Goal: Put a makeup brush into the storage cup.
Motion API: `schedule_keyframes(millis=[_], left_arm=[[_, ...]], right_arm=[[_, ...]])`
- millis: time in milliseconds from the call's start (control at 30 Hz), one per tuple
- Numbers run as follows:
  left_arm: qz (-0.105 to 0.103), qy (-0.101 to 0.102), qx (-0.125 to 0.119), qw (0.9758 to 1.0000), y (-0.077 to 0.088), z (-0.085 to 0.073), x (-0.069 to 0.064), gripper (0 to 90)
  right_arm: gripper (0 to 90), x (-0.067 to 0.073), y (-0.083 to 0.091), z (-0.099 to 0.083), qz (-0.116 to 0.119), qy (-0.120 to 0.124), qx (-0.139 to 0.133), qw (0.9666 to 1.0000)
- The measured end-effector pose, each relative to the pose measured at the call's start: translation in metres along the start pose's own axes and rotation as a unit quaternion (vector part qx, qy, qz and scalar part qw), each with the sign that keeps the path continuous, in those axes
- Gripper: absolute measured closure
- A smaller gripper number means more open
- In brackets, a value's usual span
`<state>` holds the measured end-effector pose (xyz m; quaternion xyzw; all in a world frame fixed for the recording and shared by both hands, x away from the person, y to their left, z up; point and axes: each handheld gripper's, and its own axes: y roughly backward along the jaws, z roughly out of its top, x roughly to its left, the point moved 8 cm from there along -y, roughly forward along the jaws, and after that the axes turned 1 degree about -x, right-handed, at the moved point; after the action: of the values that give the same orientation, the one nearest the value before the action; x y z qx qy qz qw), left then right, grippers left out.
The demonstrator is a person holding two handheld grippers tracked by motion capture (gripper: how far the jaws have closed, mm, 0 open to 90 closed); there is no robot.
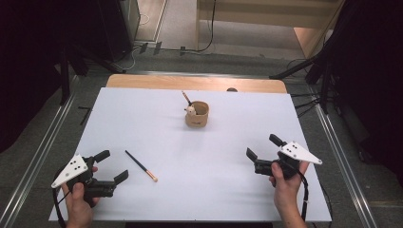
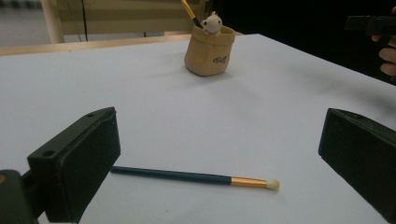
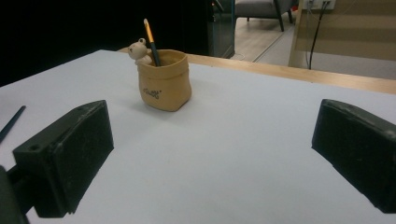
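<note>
The brush (image 2: 194, 177) lies just ahead of the left gripper's (image 2: 219, 154) wide, empty jaws; probably light, stiff, best pinched mid-handle.

Even overhead light on the white table (image 1: 199, 190), soft faint shadows, dark surroundings — near jaws slightly blurred, mild grain

On the white table (image 1: 142, 109) there are two brushes: one brush lying flat (image 1: 141, 166) and one brush standing (image 1: 187, 99) in the single tan pot (image 1: 197, 114) (with one small bear figure (image 1: 190, 110) on its rim). Two grippers are present, the left gripper (image 1: 113, 165) and the right gripper (image 1: 263, 146).
</note>
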<state>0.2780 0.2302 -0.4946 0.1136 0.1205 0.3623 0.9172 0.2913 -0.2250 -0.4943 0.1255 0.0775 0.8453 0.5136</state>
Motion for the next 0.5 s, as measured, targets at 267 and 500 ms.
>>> schedule_keyframes(millis=[267, 500], left_arm=[[0.000, -0.002, 0.000, 1.0000, -0.001, 0.001, -0.001, 0.0], [0.002, 0.002, -0.003, 1.0000, 0.001, 0.001, 0.001, 0.0]], right_arm=[[0.0, -0.016, 0.027, -0.011, -0.016, 0.003, -0.003, 0.9999], [0.0, -0.028, 0.049, -0.028, -0.031, -0.011, -0.003, 0.9994]])
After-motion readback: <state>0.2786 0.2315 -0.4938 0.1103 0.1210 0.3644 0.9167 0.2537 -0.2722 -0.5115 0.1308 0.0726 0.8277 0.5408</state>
